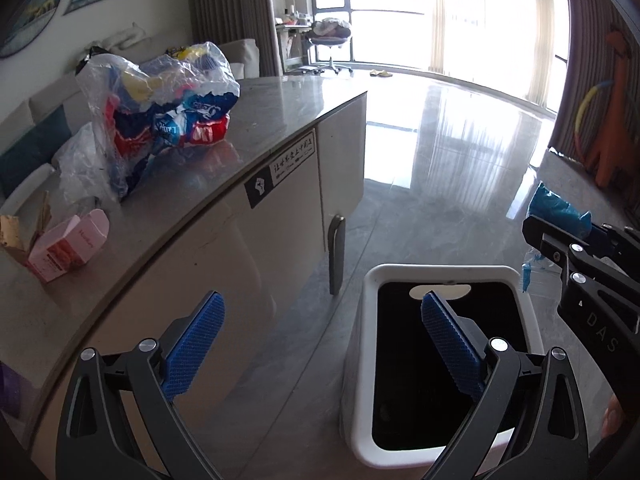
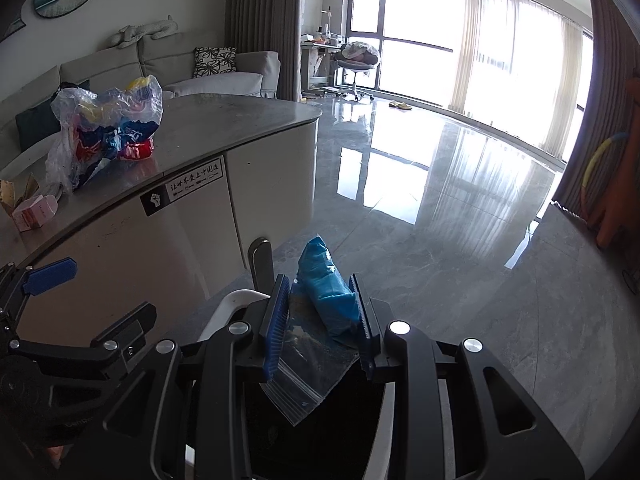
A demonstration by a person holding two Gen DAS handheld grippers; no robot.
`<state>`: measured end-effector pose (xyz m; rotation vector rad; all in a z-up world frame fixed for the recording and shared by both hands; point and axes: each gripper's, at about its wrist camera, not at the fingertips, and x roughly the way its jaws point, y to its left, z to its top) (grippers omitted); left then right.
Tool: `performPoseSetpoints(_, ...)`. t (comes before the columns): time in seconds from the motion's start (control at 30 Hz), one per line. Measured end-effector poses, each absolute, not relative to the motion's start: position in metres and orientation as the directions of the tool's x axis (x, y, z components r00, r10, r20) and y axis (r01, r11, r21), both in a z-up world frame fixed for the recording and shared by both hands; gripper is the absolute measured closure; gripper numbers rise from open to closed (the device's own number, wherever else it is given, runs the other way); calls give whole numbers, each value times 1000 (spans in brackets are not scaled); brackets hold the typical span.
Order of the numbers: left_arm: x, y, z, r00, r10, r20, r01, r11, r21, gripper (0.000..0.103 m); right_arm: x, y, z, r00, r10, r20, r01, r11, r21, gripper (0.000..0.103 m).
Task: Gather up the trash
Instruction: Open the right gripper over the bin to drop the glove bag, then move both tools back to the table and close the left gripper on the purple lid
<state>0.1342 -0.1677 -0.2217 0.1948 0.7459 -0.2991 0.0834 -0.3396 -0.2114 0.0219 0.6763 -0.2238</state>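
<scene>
1. The right tongs pinch a blue wrapper together with a clear zip bag, which hangs below the pads
2. The bin, white with a dark open mouth, sits just under and ahead of both tongs, beside the counter; the right view shows its rim just left of the held trash
3. The left tongs are spread wide and hold nothing, hovering over the bin's near-left edge
4. Step in hand, as I judge it: carrying the pinched trash to the bin for the drop
5. Next move calls for bringing the right tongs squarely above the opening, then spreading them so both pieces fall inside; the limp zip bag may cling to a pad
6. More trash waits on the counter, up and left of the left tongs: a stuffed plastic bag and a pink box
</scene>
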Motion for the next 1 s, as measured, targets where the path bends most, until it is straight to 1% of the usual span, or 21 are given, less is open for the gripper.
performPoseSetpoints(0.27,130,-151,-197,731,-193,-654,309,949,66,5,94,-327,-237,719,-200,-666,189,978,-89,70)
performPoseSetpoints(0.3,129,-150,-195,731,-197,-653,311,949,62,5,95,-326,-241,712,-200,-673,183,978,-97,68)
performPoseSetpoints(0.33,128,-149,-194,732,-199,-651,309,949,58,5,97,-324,-245,697,-189,-692,170,981,-97,53)
performPoseSetpoints(0.37,128,-148,-192,733,-198,-651,308,950,57,5,96,-323,-249,693,-194,-694,171,980,-103,47)
performPoseSetpoints(0.43,128,-147,-191,730,-203,-652,307,951,47,5,96,-321,-255,677,-217,-704,179,975,-128,22)
performPoseSetpoints(0.5,128,-146,-191,733,-201,-650,302,952,46,5,96,-319,-260,667,-225,-710,175,974,-145,15)
performPoseSetpoints(0.53,129,-145,-192,732,-200,-651,302,952,47,5,97,-319,-261,664,-230,-712,174,973,-152,9)
performPoseSetpoints(0.57,129,-144,-192,732,-199,-652,301,952,47,5,97,-319,-262,662,-238,-711,177,971,-160,7)
performPoseSetpoints(0.6,130,-143,-192,733,-198,-651,300,953,47,5,97,-318,-261,665,-241,-707,178,970,-164,5)
performPoseSetpoints(0.67,129,-141,-192,734,-198,-649,298,953,47,5,97,-318,-258,670,-232,-705,173,973,-156,5)
performPoseSetpoints(0.87,126,-137,-186,742,-192,-643,293,955,54,5,90,-311,-243,730,-232,-643,170,973,-158,5)
performPoseSetpoints(1.0,123,-131,-182,750,-182,-636,281,958,58,5,85,-307,-233,757,-214,-617,157,977,-146,5)
